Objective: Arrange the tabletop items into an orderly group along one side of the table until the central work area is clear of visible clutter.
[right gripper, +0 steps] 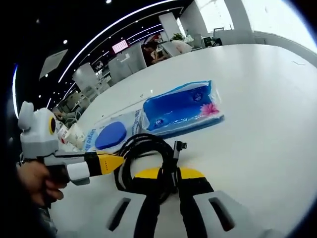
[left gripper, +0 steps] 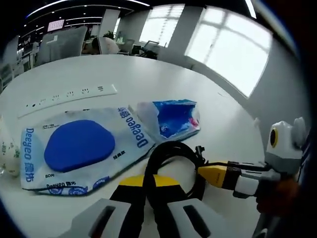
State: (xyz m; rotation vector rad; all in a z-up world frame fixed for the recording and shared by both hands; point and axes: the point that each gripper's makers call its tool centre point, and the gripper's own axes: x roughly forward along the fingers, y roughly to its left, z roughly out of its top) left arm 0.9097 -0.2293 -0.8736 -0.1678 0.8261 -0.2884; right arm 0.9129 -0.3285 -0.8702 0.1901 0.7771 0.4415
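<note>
A coiled black cable (left gripper: 171, 151) lies on the white table (left gripper: 148, 74) right in front of me. My left gripper (left gripper: 148, 180) is shut on the near side of the coil. Entering from the right, my right gripper (left gripper: 212, 174) grips the coil's right edge with its yellow tips. In the right gripper view the cable (right gripper: 143, 148) runs between the right gripper (right gripper: 168, 173), shut on it, while the left gripper (right gripper: 111, 161) reaches in from the left, held by a hand. Beyond the coil lie a white wet-wipes pack (left gripper: 79, 144) and a blue tissue pack (left gripper: 171, 116).
A white power strip (left gripper: 69, 96) lies further back on the table. A crumpled white packet (left gripper: 7, 151) sits at the left edge. The tissue pack (right gripper: 181, 106) and wipes pack (right gripper: 109, 134) lie side by side. Chairs and desks stand beyond the table's far edge.
</note>
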